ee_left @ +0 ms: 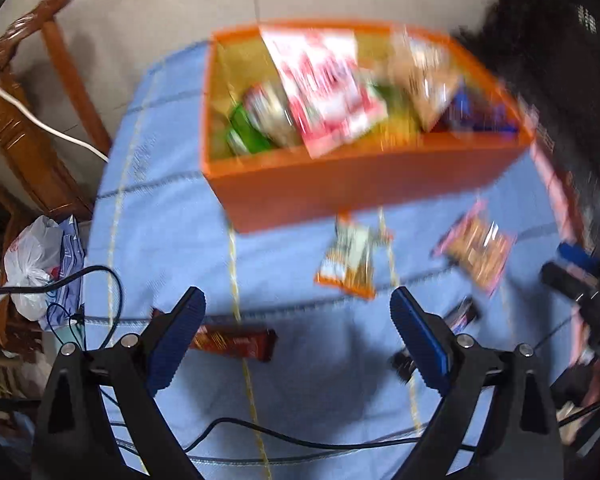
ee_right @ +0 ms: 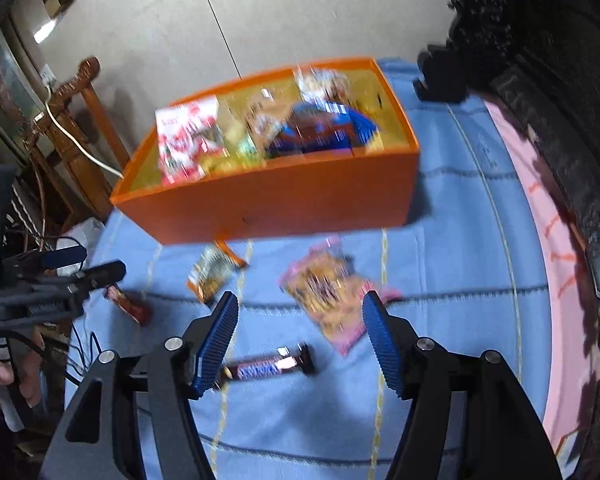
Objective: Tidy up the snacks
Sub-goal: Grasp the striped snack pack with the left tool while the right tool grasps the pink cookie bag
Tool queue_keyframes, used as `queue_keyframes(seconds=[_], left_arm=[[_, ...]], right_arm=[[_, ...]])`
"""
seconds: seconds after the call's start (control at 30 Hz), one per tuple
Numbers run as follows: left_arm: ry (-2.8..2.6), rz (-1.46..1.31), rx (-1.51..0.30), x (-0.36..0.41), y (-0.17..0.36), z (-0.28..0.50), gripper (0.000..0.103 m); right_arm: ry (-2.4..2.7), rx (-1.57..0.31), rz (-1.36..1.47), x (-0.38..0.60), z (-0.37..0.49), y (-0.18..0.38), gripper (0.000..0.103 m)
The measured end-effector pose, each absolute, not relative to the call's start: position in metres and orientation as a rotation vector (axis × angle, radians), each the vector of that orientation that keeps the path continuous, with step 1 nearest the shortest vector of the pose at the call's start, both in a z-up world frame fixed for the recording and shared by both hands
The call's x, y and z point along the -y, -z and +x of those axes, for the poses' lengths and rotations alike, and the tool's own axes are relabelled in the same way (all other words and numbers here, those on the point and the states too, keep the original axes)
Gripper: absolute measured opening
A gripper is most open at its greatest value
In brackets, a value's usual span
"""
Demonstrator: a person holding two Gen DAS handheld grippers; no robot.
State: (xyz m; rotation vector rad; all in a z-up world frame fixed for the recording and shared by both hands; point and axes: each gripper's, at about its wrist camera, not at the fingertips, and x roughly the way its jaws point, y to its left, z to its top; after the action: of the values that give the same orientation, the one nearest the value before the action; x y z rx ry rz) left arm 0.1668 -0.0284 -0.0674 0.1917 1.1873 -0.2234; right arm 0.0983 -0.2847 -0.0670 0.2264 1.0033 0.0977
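The Snickers bar (ee_right: 269,365) lies flat on the blue cloth (ee_right: 452,264), nearer the camera than the orange box (ee_right: 284,200), its long axis running left to right. The right tool (ee_right: 300,336) tilts steeply down over it, jaws well apart and gripping nothing. The left tool (ee_left: 298,334) also points down, wide open and empty, above a brown bar (ee_left: 236,343).

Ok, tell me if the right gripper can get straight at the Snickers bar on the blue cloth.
Probably yes. The right gripper is open and empty, and the Snickers bar lies flat on the blue cloth just below its fingers, with nothing on top of it.
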Motion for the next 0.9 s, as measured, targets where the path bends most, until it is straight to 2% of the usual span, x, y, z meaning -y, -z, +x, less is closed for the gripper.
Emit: queue_keyframes(seconds=[0.17, 0.5, 0.6, 0.7, 0.77, 0.9], left_arm=[[0.251, 0.218, -1.258, 0.048, 0.101, 0.163, 0.091], [0.258, 0.214, -1.282, 0.077, 0.133, 0.199, 0.091], [0.262, 0.251, -1.306, 0.086, 0.146, 0.210, 0.082], [0.255, 0.276, -1.312, 0.088, 0.155, 0.216, 0.080], [0.260, 0.283, -1.323, 0.088, 0.160, 0.217, 0.069], [0.280, 0.257, -1.327, 0.083, 0.164, 0.221, 0.067]], right_arm=[[-0.095, -1.062, 0.234, 0.291, 0.090, 0.087, 0.065], [-0.107, -1.105, 0.256, 0.299, 0.097, 0.101, 0.065], [-0.111, -1.116, 0.261, 0.301, 0.103, 0.105, 0.065], [-0.110, -1.119, 0.262, 0.302, 0.111, 0.108, 0.065], [-0.111, -1.116, 0.250, 0.302, 0.116, 0.109, 0.065], [-0.113, -1.126, 0.171, 0.293, 0.133, 0.115, 0.065]])
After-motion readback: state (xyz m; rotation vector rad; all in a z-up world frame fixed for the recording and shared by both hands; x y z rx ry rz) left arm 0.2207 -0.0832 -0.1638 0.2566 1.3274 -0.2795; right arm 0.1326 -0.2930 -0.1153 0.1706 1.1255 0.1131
